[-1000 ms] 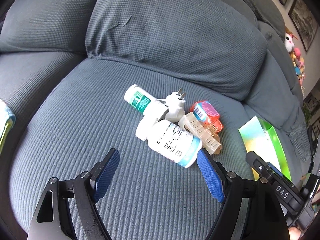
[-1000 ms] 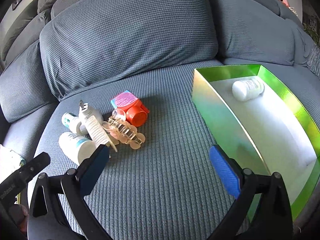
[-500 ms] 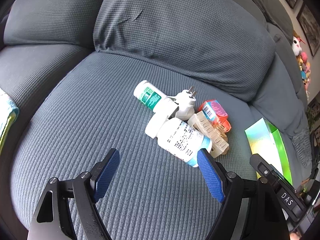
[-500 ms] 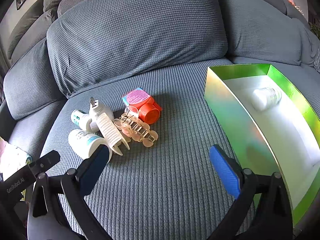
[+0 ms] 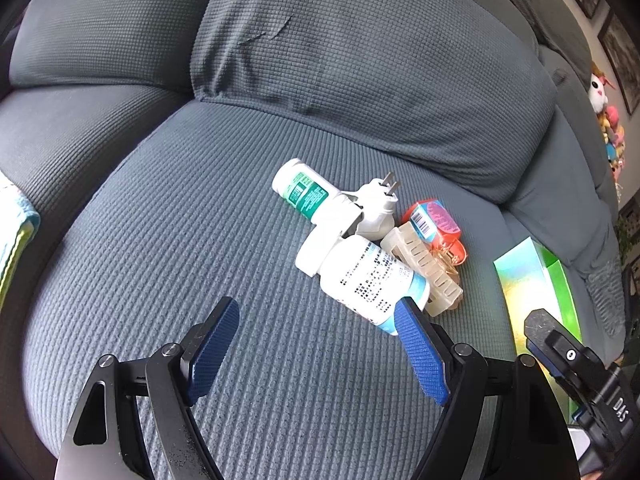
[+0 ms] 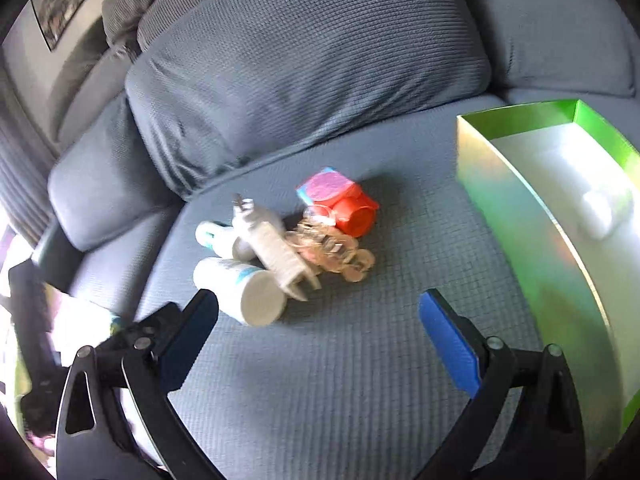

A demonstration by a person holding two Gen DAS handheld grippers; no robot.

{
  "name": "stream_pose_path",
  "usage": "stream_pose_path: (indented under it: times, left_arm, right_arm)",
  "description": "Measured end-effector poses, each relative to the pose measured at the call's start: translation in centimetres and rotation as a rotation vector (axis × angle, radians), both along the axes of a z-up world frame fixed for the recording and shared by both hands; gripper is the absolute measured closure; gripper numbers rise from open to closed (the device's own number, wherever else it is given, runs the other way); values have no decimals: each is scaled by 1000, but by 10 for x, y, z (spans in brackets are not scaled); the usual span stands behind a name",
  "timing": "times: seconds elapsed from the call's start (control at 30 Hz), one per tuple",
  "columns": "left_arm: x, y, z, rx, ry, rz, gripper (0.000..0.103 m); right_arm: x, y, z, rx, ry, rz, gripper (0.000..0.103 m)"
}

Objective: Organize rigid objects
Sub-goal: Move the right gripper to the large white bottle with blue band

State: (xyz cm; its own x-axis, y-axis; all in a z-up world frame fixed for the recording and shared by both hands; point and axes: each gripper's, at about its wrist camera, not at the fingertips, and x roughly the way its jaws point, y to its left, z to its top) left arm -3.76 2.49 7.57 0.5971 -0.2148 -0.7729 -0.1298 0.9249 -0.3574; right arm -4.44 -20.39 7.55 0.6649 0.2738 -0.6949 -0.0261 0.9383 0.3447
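A small pile lies on the grey sofa seat: a large white pill bottle [image 5: 370, 280] [image 6: 244, 290], a smaller green-labelled bottle [image 5: 304, 192] [image 6: 214, 236], a white plug-in device [image 5: 372, 210] [image 6: 272, 244], a beige hair claw [image 5: 430, 270] [image 6: 332, 248] and an orange container [image 5: 436, 222] [image 6: 352, 208]. My left gripper [image 5: 316, 332] stands open just short of the large bottle, nothing between its fingers. My right gripper [image 6: 320, 320] is open too, hovering in front of the pile. A green box [image 6: 520, 208] [image 5: 536, 280] at the right holds one white bottle [image 6: 604, 210].
Big grey back cushions [image 5: 360, 60] rise behind the pile. A folded light cloth [image 5: 16, 240] lies at the far left seat edge. Stuffed toys [image 5: 606, 120] sit far right. The other gripper's black body [image 5: 580, 376] shows at the left view's lower right.
The right view has swung leftward, so the pile now sits nearer its centre and the box slid right. The left view shifted only slightly. Both grippers stayed open.
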Motion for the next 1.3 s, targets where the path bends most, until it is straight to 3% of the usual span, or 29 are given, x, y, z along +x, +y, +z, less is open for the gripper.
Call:
stream_pose_path:
  times: [0.33,0.47,0.57,0.7,0.87,1.3]
  left_arm:
    - [3,16,10,-45,-18,28,23]
    - [4,18,10,-55,-14,27,23]
    - [6,21,7,-91,5,17,23]
    - [5,23,5,-94,14,19,23]
    - [4,25,-5,-125,45,12,23]
    - [1,26,-14,-123,73,13,23]
  right_arm:
    - [12,10,32,3,2,41,3]
    - [27,32,54,57,18,134,3]
    - [38,59,68,3,-24,193,3]
    - [46,78,54,-22,-25,241,4]
    - [56,78,16,44,93,268,29]
    - [64,72,2,9,144,253,29]
